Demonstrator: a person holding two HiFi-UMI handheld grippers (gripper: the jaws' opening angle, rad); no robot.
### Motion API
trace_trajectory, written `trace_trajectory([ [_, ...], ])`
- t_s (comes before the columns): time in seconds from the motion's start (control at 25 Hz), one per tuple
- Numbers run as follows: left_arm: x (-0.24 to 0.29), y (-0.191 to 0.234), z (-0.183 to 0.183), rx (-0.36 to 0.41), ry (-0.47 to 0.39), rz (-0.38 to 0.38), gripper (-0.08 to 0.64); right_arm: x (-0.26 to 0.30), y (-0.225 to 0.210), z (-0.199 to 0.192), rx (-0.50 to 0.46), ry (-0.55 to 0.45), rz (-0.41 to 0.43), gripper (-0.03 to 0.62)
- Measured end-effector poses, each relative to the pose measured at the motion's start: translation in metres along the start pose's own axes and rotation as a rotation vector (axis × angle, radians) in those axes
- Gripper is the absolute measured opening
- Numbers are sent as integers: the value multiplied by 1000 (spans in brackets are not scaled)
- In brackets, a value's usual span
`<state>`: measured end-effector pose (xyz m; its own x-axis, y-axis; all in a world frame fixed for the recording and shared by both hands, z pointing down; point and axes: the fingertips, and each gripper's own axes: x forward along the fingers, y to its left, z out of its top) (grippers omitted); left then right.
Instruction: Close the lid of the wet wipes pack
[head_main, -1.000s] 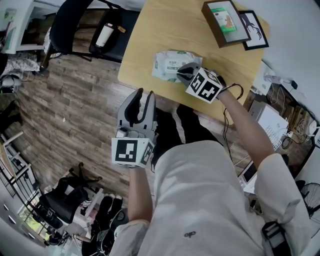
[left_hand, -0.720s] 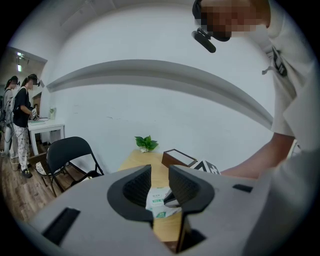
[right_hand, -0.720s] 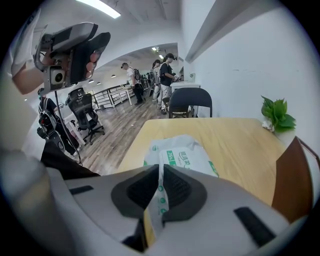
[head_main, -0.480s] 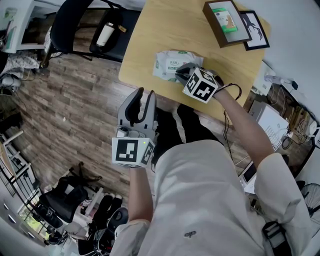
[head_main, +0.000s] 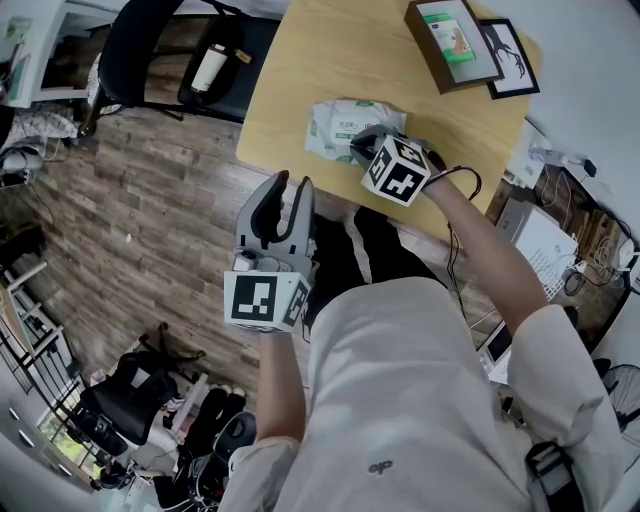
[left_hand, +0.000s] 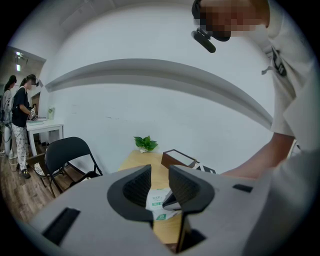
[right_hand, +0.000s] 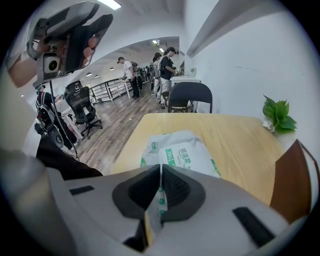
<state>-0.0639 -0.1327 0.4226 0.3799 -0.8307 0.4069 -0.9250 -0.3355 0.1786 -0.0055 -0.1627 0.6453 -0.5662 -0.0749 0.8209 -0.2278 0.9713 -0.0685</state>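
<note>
brown frame (head_main: 452, 45) and black frame (head_main: 508, 58) lie on the wooden table (head_main: 320, 60); perhaps a bottle (head_main: 208, 68) on the chair (head_main: 140, 45).

The wet wipes pack (head_main: 338, 124) lies on the counter (head_main: 330, 55), near its front edge. Behind it to the right, two picture frames (head_main: 455, 42) lie side by side. A chair (head_main: 150, 45) stands left of the counter

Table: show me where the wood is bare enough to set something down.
Bare: the wide stretch of table beyond the wet wipes pack, left of the framed pictures; also the strip between pack and frames. Crowded: the far right corner.
</note>
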Motion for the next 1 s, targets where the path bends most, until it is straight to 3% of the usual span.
trace_trajectory([
  [0.68,-5,-1,3,5,-8,20,109,2,0,-1,-8,3,3,1],
  [1.0,-21,2,4,15,-23,20,109,-2,3,0,-24,12,-32,2],
])
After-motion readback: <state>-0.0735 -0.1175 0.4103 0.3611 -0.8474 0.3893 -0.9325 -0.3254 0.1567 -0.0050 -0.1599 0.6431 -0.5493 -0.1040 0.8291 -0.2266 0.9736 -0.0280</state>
